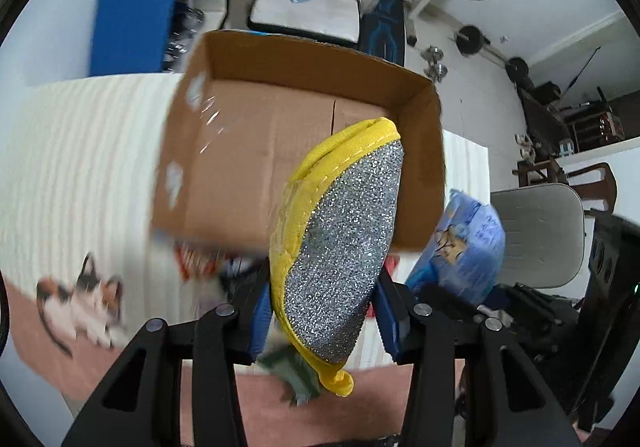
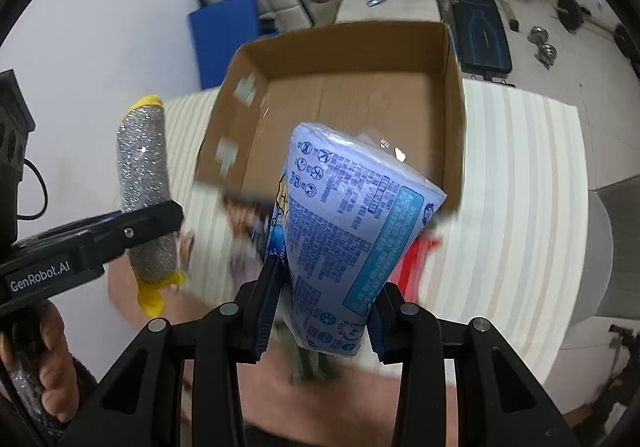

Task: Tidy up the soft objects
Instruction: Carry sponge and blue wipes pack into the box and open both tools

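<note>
Left wrist view: the left hand-held gripper is clamped on a scourer, glittery silver with a yellow hem, pinched at its lower half and raised in front of the box. It looks light, squashy and rough enough not to slip. The right hand-held gripper grips a blue tissue pack near its base; the film looks slick, so a low, firm pinch seems wise. Beyond both, the open cardboard box sits on the striped surface.
</note>
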{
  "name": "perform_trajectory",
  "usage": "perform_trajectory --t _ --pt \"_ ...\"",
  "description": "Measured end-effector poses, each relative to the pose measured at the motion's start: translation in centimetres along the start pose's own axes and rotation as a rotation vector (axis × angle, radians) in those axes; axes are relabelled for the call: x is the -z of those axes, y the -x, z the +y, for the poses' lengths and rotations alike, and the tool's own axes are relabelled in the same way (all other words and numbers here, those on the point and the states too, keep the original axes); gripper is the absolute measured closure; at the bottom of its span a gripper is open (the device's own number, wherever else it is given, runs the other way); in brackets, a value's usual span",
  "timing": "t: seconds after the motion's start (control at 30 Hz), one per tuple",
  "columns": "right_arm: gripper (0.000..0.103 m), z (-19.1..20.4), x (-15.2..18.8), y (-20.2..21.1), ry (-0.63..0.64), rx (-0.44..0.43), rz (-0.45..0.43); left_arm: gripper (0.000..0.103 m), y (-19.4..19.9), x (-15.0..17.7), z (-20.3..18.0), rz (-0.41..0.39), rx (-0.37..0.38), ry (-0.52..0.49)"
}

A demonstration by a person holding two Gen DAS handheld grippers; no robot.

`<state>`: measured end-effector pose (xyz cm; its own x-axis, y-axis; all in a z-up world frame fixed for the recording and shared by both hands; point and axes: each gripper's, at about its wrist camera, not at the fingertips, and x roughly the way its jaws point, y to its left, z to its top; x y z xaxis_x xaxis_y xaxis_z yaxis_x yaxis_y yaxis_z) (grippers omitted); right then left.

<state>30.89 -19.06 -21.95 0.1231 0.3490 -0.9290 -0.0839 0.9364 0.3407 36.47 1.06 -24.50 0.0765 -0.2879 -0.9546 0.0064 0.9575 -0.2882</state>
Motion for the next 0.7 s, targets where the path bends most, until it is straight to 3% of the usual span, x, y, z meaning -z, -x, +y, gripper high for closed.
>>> perform_trajectory --t 0.1,0.3,0.47,0.7 --pt "0.062 -0.9 -4.1 -3.5 0.004 0.035 0.038 0.061 -4.3 -4.9 0.2 0.079 0.026 -0.011" --pt "0.062 -2.5 -10.8 -10.7 -0.001 0.112 0.114 0.061 -12.2 -11.1 0.5 0.213 0.069 0.000" --pt "0.062 -3.3 -14.5 -13.5 -0.003 0.166 0.149 0.061 -15.6 -13.4 -0.1 0.260 0.074 -0.017" --pt "0.060 -4.1 -16.5 -15.3 0.037 0.228 0.185 0.059 -17.7 -15.8 -1.5 0.295 0.075 -0.053"
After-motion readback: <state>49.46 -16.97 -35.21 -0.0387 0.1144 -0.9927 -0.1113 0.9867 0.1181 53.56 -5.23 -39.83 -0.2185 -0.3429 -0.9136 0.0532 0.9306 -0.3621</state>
